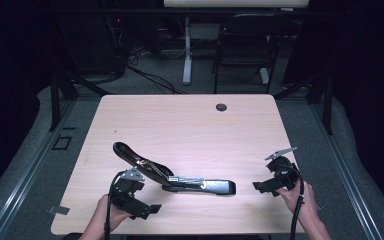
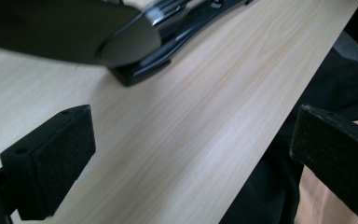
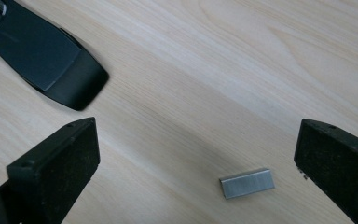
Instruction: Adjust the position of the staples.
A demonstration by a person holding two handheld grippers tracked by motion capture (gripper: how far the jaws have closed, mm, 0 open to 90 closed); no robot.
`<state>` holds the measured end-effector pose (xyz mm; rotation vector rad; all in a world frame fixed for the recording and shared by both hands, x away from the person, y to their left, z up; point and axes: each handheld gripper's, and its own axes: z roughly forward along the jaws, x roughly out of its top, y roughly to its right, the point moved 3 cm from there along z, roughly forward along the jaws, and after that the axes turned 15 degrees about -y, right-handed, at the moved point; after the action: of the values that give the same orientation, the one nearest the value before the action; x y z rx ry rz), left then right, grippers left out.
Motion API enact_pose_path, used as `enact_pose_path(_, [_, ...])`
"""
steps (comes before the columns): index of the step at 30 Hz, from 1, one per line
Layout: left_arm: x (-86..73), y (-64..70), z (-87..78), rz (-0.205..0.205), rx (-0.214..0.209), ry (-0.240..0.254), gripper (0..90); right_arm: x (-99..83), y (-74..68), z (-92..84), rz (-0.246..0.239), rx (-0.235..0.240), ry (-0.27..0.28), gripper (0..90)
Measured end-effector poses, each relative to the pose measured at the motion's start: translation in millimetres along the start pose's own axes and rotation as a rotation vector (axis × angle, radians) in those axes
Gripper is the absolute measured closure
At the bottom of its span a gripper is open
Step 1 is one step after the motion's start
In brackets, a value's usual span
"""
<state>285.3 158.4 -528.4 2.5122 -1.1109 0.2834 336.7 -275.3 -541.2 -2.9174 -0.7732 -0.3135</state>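
Right jaws: standing wide, nothing pressed between the pads. In the right gripper view the small silver block of staples [image 3: 247,183] lies flat on the pale wood-grain table [image 3: 242,60], between my two black pads but nearer the right-hand one, and touching neither. Beyond the left pad lies the rounded black end of the opened black and metal stapler [image 3: 51,56], apart from the staples. From above, my right gripper [image 1: 261,186] sits at the table's right edge, jaws pointing toward the stapler's base end.

Left jaws: also wide and empty. In the left gripper view the pads frame bare table near its front edge; the stapler's hinged end [image 2: 140,51] lies ahead and to the upper left, just beyond reach. From above, my left gripper [image 1: 150,209] hovers low at the front left, just beside the raised stapler arm.

The stapler [image 1: 180,177] lies mid-table with its top arm swung back and up to the left and the metal magazine exposed on the base.

Assessment: I judge the step in hand to be loading, at the pick-up of the staples. Next move, in my judgement: lower the right jaws squarely over the staple block, centre it between the pads, and close gently so the strip does not break or skid. The left should settle on the stapler to steady it.
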Motion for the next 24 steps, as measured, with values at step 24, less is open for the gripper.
enact_pose_path(24, [-7.0, -19.8, -4.3, -0.067, -0.005, 0.013, 0.1, -11.0, 36.1, 6.4, 0.027, 0.002, -0.067, 29.9])
